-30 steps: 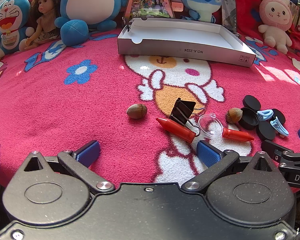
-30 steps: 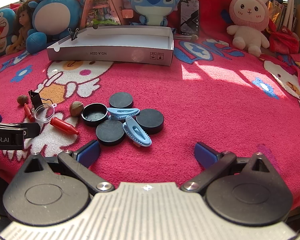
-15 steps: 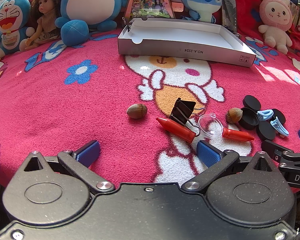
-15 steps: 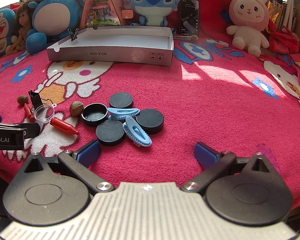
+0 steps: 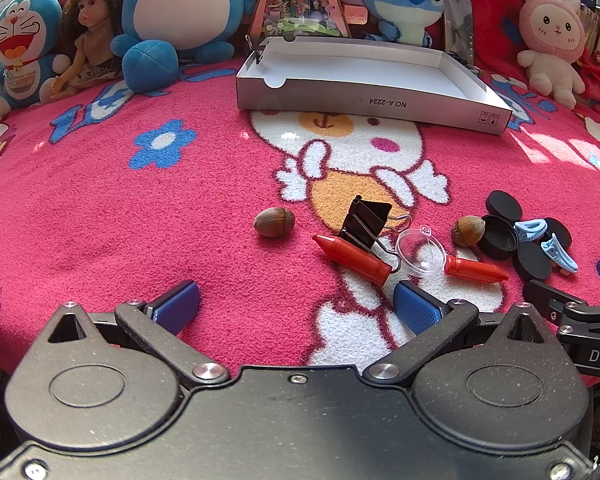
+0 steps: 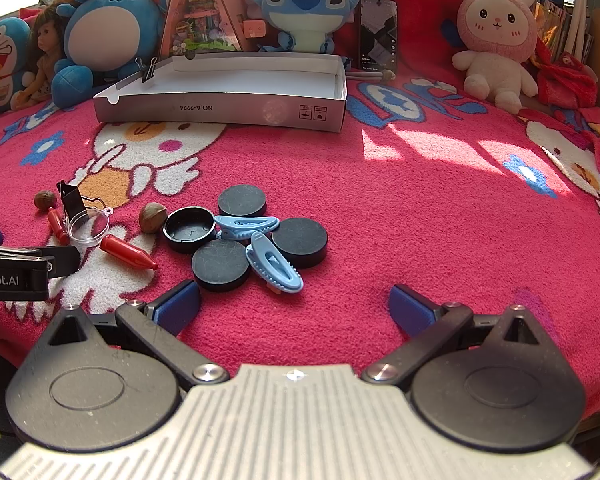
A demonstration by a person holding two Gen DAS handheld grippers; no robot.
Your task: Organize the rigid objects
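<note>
Small objects lie on a pink blanket. In the left wrist view: a hazelnut [image 5: 274, 222], a black binder clip [image 5: 364, 222], two red crayons [image 5: 352, 254] [image 5: 476, 269], a clear round lid [image 5: 420, 252], a second nut [image 5: 467, 231]. In the right wrist view: several black round caps [image 6: 220, 265], one open cap [image 6: 189, 229], two blue hair clips [image 6: 274, 262] [image 6: 246, 225]. A white shallow box [image 5: 376, 102] [image 6: 220, 110] stands behind. My left gripper [image 5: 296, 306] is open and empty, short of the crayons. My right gripper [image 6: 294, 306] is open and empty, just before the caps.
Plush toys and a doll [image 5: 88, 40] line the back edge behind the box, with a Stitch toy [image 6: 302, 12] and a pink bunny [image 6: 496, 48]. A phone [image 6: 378, 32] leans at the back. A small binder clip [image 6: 149, 70] sits on the box's left corner.
</note>
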